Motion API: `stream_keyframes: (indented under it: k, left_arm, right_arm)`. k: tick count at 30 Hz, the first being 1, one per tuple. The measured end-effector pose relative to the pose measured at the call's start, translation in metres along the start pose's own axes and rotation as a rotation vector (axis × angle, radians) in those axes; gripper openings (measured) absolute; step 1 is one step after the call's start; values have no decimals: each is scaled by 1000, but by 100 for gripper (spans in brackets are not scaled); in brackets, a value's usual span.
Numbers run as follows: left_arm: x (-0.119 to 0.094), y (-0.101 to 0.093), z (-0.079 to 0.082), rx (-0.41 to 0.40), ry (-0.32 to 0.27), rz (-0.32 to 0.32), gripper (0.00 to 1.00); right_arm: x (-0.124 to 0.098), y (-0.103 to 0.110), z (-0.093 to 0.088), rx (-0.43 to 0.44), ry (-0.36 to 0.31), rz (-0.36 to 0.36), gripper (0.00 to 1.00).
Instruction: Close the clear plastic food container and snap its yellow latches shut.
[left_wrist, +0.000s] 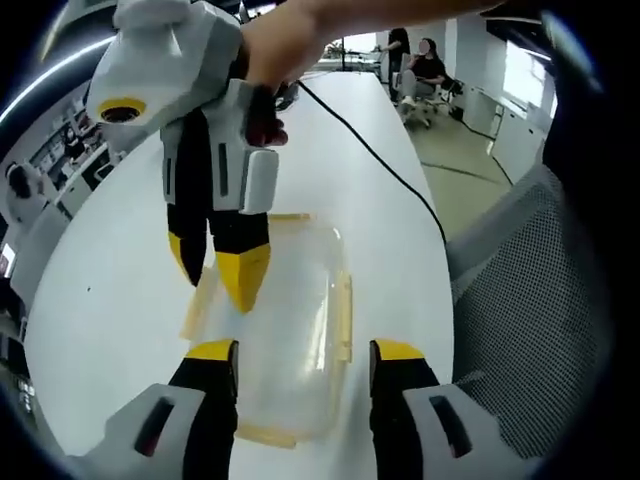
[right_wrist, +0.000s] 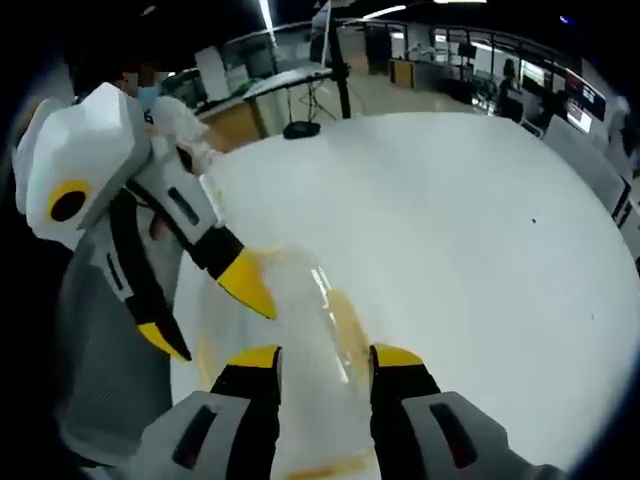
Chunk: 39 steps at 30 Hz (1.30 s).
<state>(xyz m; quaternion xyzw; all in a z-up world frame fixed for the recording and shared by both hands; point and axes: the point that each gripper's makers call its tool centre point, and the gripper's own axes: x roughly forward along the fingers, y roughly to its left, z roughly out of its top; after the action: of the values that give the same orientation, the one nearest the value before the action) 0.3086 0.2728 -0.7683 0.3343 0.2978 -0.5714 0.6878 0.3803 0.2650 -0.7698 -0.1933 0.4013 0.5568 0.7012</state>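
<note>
Directly ahead of the left gripper (left_wrist: 303, 352), whose jaws stand wide apart and empty, the clear container (left_wrist: 292, 330) lies on the white tabletop (left_wrist: 120, 290). Beyond it, the right gripper (left_wrist: 218, 268) points down, jaws parted, tips at its far edge.

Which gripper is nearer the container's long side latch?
Left. The left gripper straddles the container with the side latch by one jaw; the right gripper is across the lid.
</note>
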Motion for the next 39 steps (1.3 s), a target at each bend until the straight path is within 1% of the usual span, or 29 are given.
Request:
stream_keyframes:
  k: [3, 4, 6, 8, 10, 14, 16, 17, 18, 20, 21, 23, 24, 25, 26, 27, 28, 30, 32, 33, 34, 35, 36, 37, 38, 39]
  left_arm:
    - [0, 0, 0, 2, 3, 4, 51]
    - [0, 1, 0, 2, 4, 4, 51]
    - [-1, 4, 1, -20, 3, 5, 49]
    - [-1, 4, 1, -19, 3, 8, 48]
    - [0, 2, 1, -5, 5, 8, 49]
    - [0, -1, 1, -7, 11, 1, 52]
    - [-1, -1, 1, -29, 29, 7, 51]
    - [-1, 0, 2, -53, 34, 9, 51]
    - [-1, 0, 2, -54, 36, 10, 51]
    - [-1, 2, 2, 0, 48, 26, 51]
    - [-2, 1, 5, 10, 43, 20, 51]
    - [-5, 5, 12, 5, 23, 36, 51]
    - [-5, 7, 15, 5, 16, 45, 51]
    - [-5, 9, 15, 5, 17, 56, 51]
    - [-4, 10, 15, 8, 21, 60, 51]
    - [-2, 9, 15, 11, 24, 61, 52]
    - [0, 7, 13, 20, 33, 57, 51]
    - [3, 4, 11, 44, 53, 59, 51]
    - [5, 1, 14, 64, 48, 65, 52]
    - [6, 0, 14, 63, 50, 62, 52]
    - [8, -1, 12, 63, 59, 58, 52]
    - [8, 0, 9, 65, 80, 61, 52]
    - [9, 2, 7, 73, 88, 69, 51]
    - [9, 3, 5, 77, 92, 73, 51]
    - [9, 3, 5, 73, 91, 73, 51]
    - [9, 2, 7, 60, 85, 71, 51]
  right_arm:
    - [-2, 1, 0, 20, 4, 30, 35]
    - [-3, 1, 0, 21, 15, 36, 35]
    - [-5, -1, -3, 5, 41, 35, 35]
    - [-7, -2, -5, -9, 58, 36, 35]
    - [-8, -1, -5, -17, 64, 44, 35]
    - [-10, 0, -4, -19, 63, 58, 35]
    - [-9, -1, -2, -12, 63, 67, 34]
    - [-8, -1, -2, -14, 74, 72, 34]
    - [-7, -2, -2, -20, 83, 75, 34]
    - [-6, -4, -2, -31, 105, 81, 33]
    - [-6, -4, -2, -30, 119, 92, 31]
    - [-5, -2, -2, -27, 150, 124, 25]
    - [-4, -6, -1, -32, 154, 115, 26]
    - [-3, -5, 0, -33, 164, 130, 27]
    - [-2, -5, 1, -40, 164, 141, 27]
    - [1, -1, 8, -81, 131, 174, 26]
    - [1, 0, 9, -91, 134, 183, 25]
    - [4, -3, 10, -80, 165, 181, 25]
    - [6, 0, 10, -71, 189, 200, 25]
    - [6, 2, 12, -101, 188, 212, 25]
    - [8, 1, 13, -106, 193, 212, 25]
    - [9, 2, 13, -115, 199, 219, 24]
    - [9, 3, 13, -137, 200, 231, 24]
    - [10, 2, 10, -150, 220, 240, 25]
    - [10, 2, 7, -137, 246, 248, 26]
    - [9, 4, 1, -97, 282, 268, 25]
